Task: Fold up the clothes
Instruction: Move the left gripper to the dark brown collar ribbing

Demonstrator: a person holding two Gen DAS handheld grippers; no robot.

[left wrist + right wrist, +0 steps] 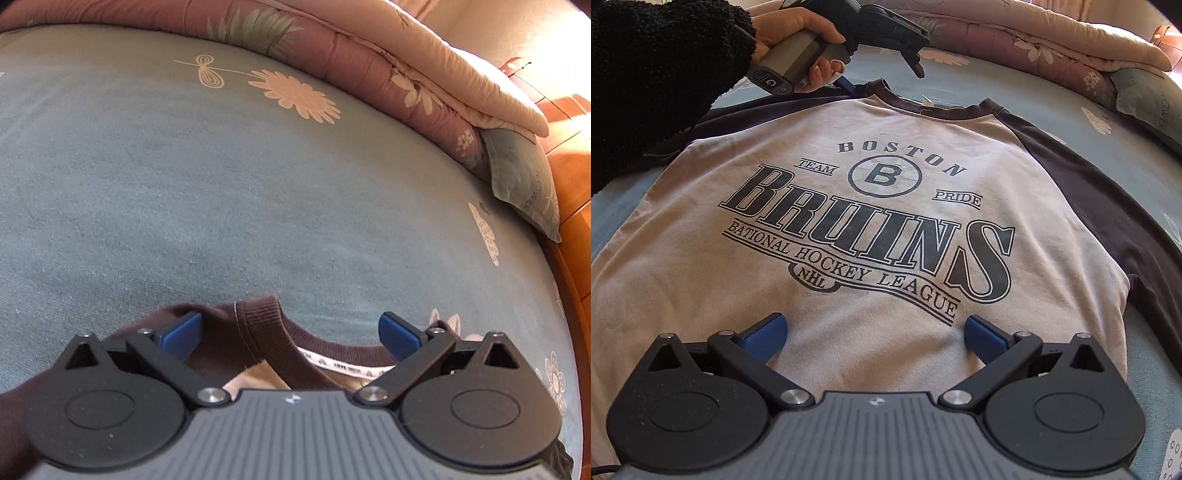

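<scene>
Two claws work over a cream sweatshirt [849,229] with dark sleeves, lying flat, print up, on a teal bed sheet [221,184]. At its collar [295,332], the left claw [290,334] hovers, fingers apart. Over its lower front, the right claw [873,332] is spread wide, gripping nothing.

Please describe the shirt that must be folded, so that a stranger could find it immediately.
On the blue-green flowered bedsheet, in front of the folded quilts, the shirt lies flat, print up. Its body is pale with dark sleeves and collar, and it alone bears the large "Boston Bruins" lettering.
</scene>
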